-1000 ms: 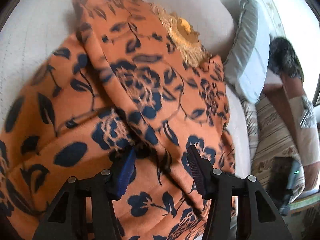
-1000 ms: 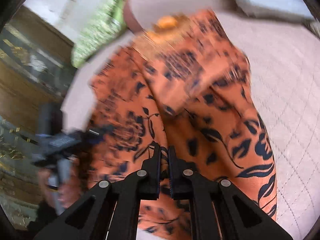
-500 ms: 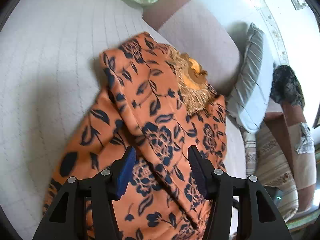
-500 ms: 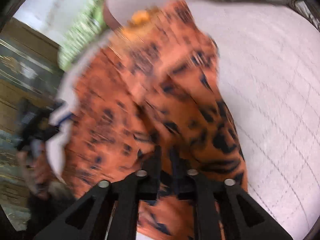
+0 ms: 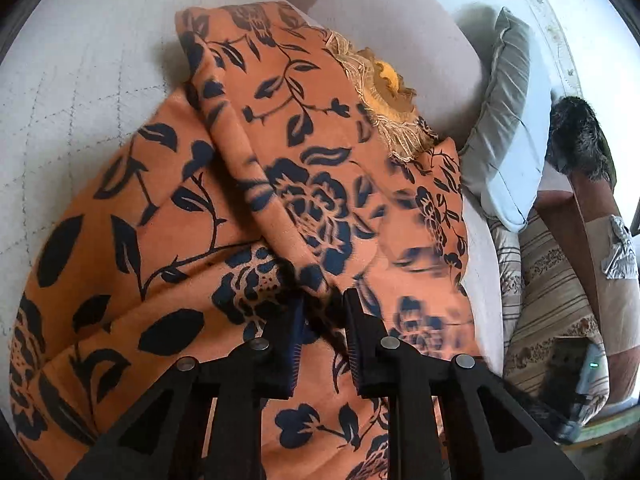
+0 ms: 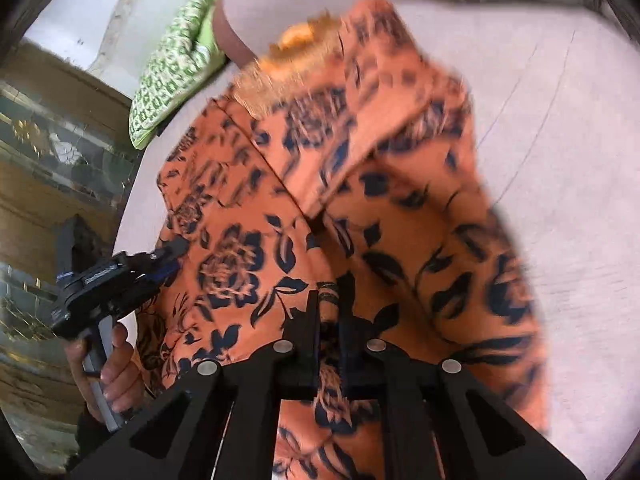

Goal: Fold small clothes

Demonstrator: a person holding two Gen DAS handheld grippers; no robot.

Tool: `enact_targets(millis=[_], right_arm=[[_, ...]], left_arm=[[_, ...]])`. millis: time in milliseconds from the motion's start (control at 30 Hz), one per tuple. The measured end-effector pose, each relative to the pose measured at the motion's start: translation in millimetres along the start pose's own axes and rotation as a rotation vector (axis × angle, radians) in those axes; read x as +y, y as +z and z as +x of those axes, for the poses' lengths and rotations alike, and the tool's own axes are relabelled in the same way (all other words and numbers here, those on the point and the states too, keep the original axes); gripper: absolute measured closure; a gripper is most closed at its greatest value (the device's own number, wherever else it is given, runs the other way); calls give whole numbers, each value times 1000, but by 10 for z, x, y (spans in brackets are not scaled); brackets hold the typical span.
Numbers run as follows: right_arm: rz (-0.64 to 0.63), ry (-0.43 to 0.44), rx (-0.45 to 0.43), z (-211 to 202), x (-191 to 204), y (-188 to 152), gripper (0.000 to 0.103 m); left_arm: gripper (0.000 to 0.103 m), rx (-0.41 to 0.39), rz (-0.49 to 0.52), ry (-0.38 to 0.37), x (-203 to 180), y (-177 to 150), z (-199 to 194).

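An orange garment with dark blue flowers lies on a pale quilted bed, one side folded over the middle, with a lace and yellow neckline at the far end. My left gripper is shut on a fold of the garment near its close hem. My right gripper is shut on the garment too, at the near edge. The left gripper also shows in the right wrist view, at the garment's left edge, held by a hand.
A grey pillow and a pinkish cushion lie beyond the garment. A green patterned cloth lies at the bed's far corner. A striped cushion and a dark furry item sit to the right. Wooden furniture stands left.
My left gripper has closed from wide open onto a fold of the garment and moved in closer. My right gripper stays shut on the cloth while the view swings.
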State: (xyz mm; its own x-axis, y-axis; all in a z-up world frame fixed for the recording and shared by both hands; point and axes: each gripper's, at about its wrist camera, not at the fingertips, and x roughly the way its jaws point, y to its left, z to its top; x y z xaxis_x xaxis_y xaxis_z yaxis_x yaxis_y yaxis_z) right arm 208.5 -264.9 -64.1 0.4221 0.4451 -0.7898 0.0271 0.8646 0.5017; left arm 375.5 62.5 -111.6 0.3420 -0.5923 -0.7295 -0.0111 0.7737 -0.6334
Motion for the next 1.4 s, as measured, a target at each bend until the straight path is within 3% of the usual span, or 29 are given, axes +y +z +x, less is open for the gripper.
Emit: enact_targets(millis=[100, 200, 267, 300, 333, 367, 400, 533, 633, 767, 800, 867, 933, 1000, 1100, 1200, 1233, 1267, 1333, 1400], right_arm=[[-64, -147, -14, -64, 31, 7, 97], [-53, -165, 105, 359, -60, -47, 92], [-55, -143, 82, 300, -5, -16, 89], [-82, -121, 25, 141, 71, 32, 85], [-88, -101, -18, 16, 123, 61, 64], [-86, -74, -59, -104, 160, 107, 35], [-84, -32, -96, -212, 201, 169, 27], [-91, 160, -106, -227, 437, 617, 26], [-141, 205, -45, 158, 754, 1108, 27], [-125, 196, 54, 872, 1111, 1776, 29], [-133, 182, 72, 1054, 1206, 1923, 29], [-133, 143, 115, 1438, 1370, 2187, 34], [-137, 121, 137, 1758, 1521, 2358, 41], [-158, 55, 146, 2087, 1705, 2553, 43], [-155, -33, 154, 2492, 1799, 2720, 50], [-183, -79, 192, 2747, 1864, 2741, 66], [-208, -117, 205, 2768, 1900, 2703, 93], [-211, -113, 190, 2736, 1938, 2699, 98], [-208, -51, 127, 2544, 2025, 2720, 98], [-215, -59, 84, 2460, 2115, 2698, 103]], left_arm=[[81, -5, 2, 23, 5, 21, 29], [77, -30, -28, 7, 55, 76, -57], [76, -34, -60, -20, 82, 154, -189], [71, -51, -67, -42, 96, 214, -288], [62, -72, -70, -49, 119, 273, -371], [59, -97, -85, -32, 153, 372, -450], [58, -107, -99, -17, 185, 474, -485], [58, -115, -174, 21, 416, 929, -438], [58, -132, -256, 54, 670, 1141, -373], [58, -135, -393, -50, 971, 1204, -299], [58, -124, -396, -85, 990, 1231, -253], [59, -84, -351, -76, 953, 1286, -157], [67, -88, -370, -108, 947, 1291, -148], [81, -80, -375, -150, 962, 1330, -142], [94, -106, -379, -105, 1075, 1314, -229], [98, -137, -341, -82, 1062, 1324, -392], [98, -158, -325, -79, 1035, 1315, -471], [98, -193, -313, -72, 987, 1316, -569], [98, -250, -311, -57, 989, 1338, -740], [97, -296, -298, 46, 1029, 1359, -826]])
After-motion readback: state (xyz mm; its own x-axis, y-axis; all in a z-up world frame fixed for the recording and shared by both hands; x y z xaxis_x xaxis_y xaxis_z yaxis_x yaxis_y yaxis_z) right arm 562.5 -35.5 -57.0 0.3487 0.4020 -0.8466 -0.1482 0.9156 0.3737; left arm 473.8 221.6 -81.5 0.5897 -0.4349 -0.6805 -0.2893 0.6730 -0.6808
